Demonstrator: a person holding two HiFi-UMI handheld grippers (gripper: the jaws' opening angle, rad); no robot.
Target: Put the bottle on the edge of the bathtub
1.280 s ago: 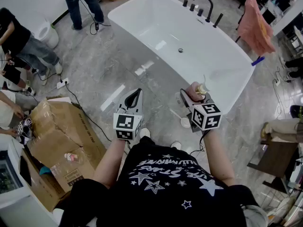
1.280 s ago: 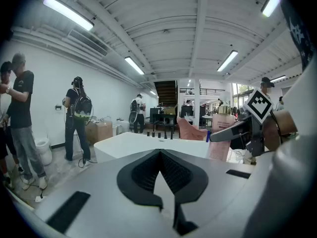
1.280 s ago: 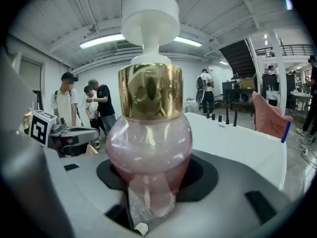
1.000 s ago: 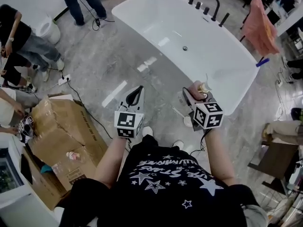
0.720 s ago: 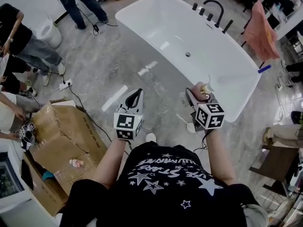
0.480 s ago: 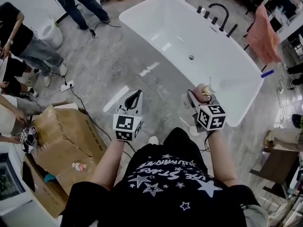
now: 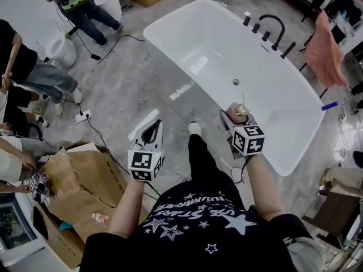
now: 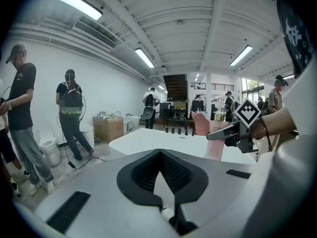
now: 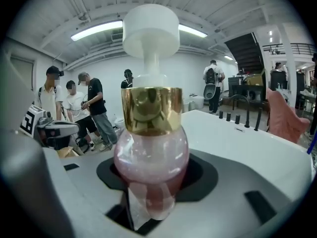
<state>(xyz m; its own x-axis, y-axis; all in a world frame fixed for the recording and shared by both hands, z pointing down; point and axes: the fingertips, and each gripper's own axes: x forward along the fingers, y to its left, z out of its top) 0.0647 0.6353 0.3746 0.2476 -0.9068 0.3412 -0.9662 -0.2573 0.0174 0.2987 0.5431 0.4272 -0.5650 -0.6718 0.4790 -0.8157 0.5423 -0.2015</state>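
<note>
Pinching the pink pump bottle [image 9: 151, 152] low on its rounded belly with the right gripper [image 7: 235, 117], jaws standing fairly wide and pressing on the narrowing part beneath the bulge, well under the gold collar [image 9: 151, 110] and white pump head [image 9: 150, 29]. Carrying it upright, showing in the head view about over the near rim of the white bathtub [image 7: 187, 38], not yet resting on it. Trailing the left gripper [image 7: 152, 130] off to the side above the grey floor [image 7: 125, 89], jaws pressed together on nothing. Judging by the glossy clear wall: probably handling as stiff, smooth and slippery, moderately weighty with liquid, and top-heavy under the tall pump, so likely tipping easily on a narrow curved edge. Favouring this low hold on the body over the collar or pump, setting the base down flat and loosening only once standing steady.
</note>
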